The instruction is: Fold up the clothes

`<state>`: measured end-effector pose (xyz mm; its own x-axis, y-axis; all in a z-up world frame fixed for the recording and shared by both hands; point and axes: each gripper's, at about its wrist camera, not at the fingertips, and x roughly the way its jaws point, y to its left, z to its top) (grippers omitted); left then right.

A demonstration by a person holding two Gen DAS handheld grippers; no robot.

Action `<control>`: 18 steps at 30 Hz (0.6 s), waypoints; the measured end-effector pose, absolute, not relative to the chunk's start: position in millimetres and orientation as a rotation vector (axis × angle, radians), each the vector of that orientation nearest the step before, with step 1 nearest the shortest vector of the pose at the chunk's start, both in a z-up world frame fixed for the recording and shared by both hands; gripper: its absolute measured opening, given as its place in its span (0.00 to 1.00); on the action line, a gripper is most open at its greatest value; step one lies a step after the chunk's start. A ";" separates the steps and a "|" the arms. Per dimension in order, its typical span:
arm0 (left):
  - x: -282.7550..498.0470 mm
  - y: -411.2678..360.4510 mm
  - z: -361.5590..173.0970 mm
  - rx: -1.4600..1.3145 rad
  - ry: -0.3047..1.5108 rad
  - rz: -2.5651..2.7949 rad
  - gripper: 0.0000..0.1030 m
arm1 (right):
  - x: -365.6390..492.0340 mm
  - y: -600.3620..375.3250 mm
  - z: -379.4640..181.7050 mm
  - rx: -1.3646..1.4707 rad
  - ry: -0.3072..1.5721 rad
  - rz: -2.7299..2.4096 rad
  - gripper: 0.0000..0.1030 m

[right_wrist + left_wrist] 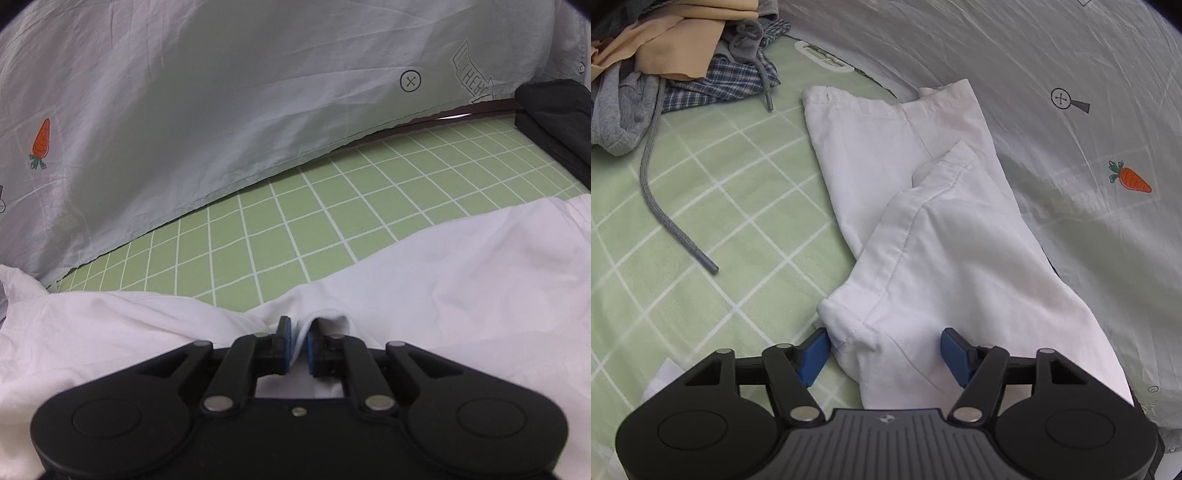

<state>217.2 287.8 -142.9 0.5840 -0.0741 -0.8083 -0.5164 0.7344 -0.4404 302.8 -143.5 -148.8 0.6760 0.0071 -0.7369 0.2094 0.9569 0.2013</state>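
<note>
A white garment (923,258) lies folded on a green checked sheet (701,221), with two hemmed ends pointing away from me. My left gripper (886,350) straddles its near bunched corner. The jaws stand well apart, the left blue pad (816,354) touches the fold and the right pad rests beside the cloth without squeezing it. In the right wrist view the white garment (443,277) spreads across the foreground. My right gripper (299,343) is only slightly open, with a raised fold of the white cloth standing loosely in the narrow gap.
A pile of clothes (665,55) in tan, grey and blue check sits at the far left, with a grey drawstring (661,206) trailing over the sheet. A pale grey cover with a carrot print (1071,74) (184,110) borders the sheet (332,206). A dark folded item (554,118) lies far right.
</note>
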 end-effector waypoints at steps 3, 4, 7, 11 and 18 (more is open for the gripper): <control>214.4 291.0 -141.7 -0.698 0.921 0.275 0.14 | 288.8 -143.1 -136.7 0.262 0.810 -0.104 0.38; 210.6 294.4 -140.1 -0.708 0.912 0.273 0.08 | 283.3 -143.5 -132.7 0.262 0.803 -0.095 0.41; 195.2 306.5 -130.0 -0.725 0.881 0.311 0.07 | 265.6 -143.6 -120.8 0.250 0.793 -0.067 0.57; 164.5 328.5 -104.2 -0.721 0.789 0.366 0.04 | 233.8 -139.9 -104.7 0.230 0.771 -0.032 0.61; 89.9 356.8 -49.5 -0.652 0.644 0.459 0.04 | 164.5 -141.9 -92.3 0.234 0.762 0.016 0.66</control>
<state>89.9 356.8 -49.5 0.7139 0.1907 -0.6738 -0.5748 0.7092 -0.4082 164.5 -141.9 -92.3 0.7249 0.0987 -0.6817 0.0700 0.9740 0.2155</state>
